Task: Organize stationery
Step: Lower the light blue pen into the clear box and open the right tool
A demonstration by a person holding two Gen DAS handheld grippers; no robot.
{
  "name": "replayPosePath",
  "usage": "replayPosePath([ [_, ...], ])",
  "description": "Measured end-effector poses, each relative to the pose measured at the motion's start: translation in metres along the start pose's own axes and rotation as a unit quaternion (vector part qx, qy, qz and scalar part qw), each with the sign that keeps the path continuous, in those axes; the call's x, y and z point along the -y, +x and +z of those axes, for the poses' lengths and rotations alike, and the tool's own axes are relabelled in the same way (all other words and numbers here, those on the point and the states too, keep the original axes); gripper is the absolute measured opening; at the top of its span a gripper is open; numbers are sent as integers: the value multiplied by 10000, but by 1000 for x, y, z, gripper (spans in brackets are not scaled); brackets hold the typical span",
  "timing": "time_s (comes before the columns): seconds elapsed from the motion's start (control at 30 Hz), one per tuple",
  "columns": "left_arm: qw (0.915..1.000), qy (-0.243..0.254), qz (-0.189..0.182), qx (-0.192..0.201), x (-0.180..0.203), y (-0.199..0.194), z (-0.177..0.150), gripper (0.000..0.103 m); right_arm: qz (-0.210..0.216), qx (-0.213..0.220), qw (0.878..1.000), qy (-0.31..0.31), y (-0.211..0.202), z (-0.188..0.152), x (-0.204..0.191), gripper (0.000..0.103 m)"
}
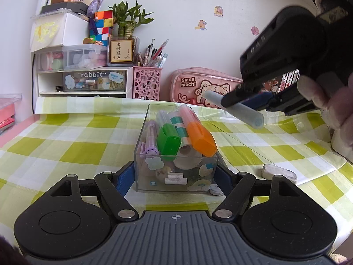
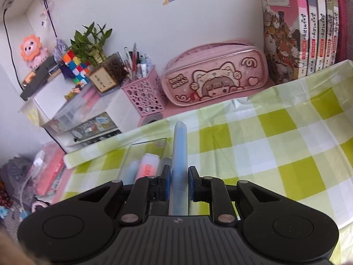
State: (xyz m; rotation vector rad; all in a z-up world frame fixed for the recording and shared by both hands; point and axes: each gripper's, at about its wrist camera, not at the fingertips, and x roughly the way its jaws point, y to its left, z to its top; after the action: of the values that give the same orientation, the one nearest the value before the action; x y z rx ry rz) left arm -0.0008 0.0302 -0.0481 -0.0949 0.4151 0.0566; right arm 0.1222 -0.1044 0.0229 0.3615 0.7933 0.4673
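A clear plastic box (image 1: 176, 183) with cloud stickers sits on the checked tablecloth. It holds an orange highlighter (image 1: 197, 130), a green one (image 1: 168, 141), a purple pen (image 1: 151, 139) and other items. My left gripper (image 1: 175, 178) is shut on the near end of the box. My right gripper (image 2: 179, 182) is shut on a pale blue highlighter (image 2: 179, 152), held in the air to the right of and above the box; it also shows in the left wrist view (image 1: 233, 108). The box shows dimly in the right wrist view (image 2: 143, 154).
A white eraser (image 1: 279, 173) lies on the cloth right of the box, and a small round white piece (image 1: 215, 190) sits by its corner. Behind stand a pink pen holder (image 1: 146, 82), a pink pencil case (image 1: 205, 87), drawers (image 1: 88, 79) and books (image 2: 302, 28).
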Motion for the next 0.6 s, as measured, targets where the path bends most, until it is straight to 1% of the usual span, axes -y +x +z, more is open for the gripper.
replayPosePath([
  [0.07, 10000, -2, -1, 0, 0, 0, 0, 74, 231, -157, 9995, 158, 3, 1, -9, 22],
  [0.17, 10000, -2, -2, 0, 0, 0, 0, 74, 356, -365, 9983, 282, 12, -1, -22, 22],
  [0.3, 10000, -2, -3, 1, 0, 0, 0, 74, 384, -588, 9965, 458, 26, -7, -31, 22],
  [0.47, 10000, -3, -9, 3, 1, 0, 0, 75, 484, -708, 9939, 692, 33, -9, -33, 22],
  [0.6, 10000, -3, -7, 3, 1, 0, 0, 75, 417, -798, 9927, 796, 38, -11, -36, 22],
])
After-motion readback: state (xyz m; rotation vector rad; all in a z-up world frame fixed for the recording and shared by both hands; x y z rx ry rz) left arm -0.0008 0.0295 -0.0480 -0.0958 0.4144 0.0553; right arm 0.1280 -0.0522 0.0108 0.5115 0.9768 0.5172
